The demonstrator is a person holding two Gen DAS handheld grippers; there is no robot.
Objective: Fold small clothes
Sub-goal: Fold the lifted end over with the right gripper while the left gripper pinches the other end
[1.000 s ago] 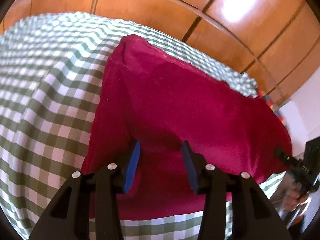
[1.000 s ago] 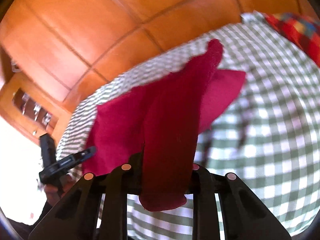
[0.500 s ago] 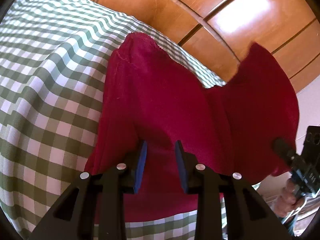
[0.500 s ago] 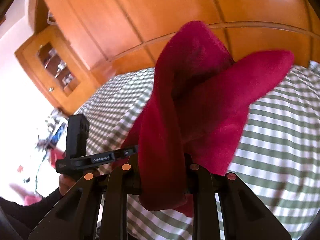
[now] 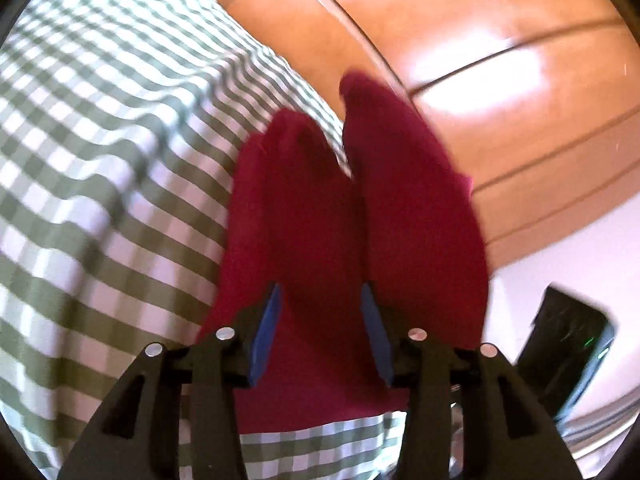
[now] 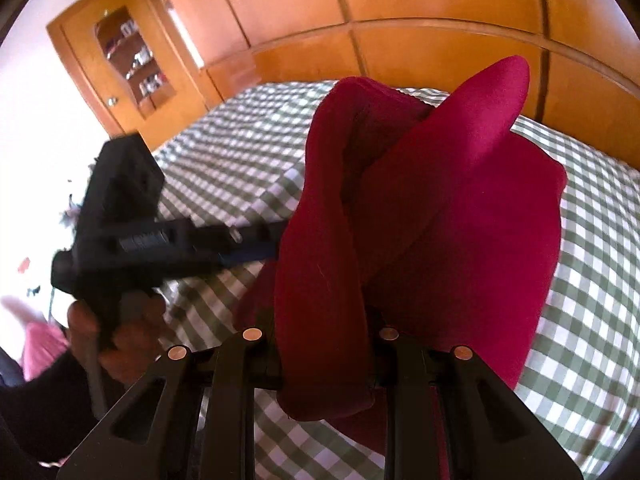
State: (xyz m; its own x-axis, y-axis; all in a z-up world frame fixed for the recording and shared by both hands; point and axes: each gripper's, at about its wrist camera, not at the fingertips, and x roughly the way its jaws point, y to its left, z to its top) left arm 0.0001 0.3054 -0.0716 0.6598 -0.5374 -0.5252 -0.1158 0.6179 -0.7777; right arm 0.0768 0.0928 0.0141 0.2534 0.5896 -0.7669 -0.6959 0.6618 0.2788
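A crimson cloth garment [image 5: 312,216] is lifted over the green-and-white checked bedspread [image 5: 100,152]. In the left wrist view my left gripper [image 5: 320,332] has its blue-padded fingers [image 5: 266,332] on either side of a bunch of the cloth, gripping it. In the right wrist view the same cloth [image 6: 440,216] hangs bunched and folded over my right gripper [image 6: 320,328], which is shut on its edge. The left gripper [image 6: 168,240] shows there at the left, reaching into the cloth.
The bedspread [image 6: 232,160] covers a bed with an orange wooden headboard and panelled wall [image 6: 400,8] behind. A wooden cabinet with a glass door [image 6: 120,52] stands at the far left. The right gripper's black body [image 5: 568,344] shows at the lower right of the left wrist view.
The left gripper has closed on the cloth and lifted it. Both grippers have risen and come closer together, so the cloth went from lying spread on the bed to hanging bunched.
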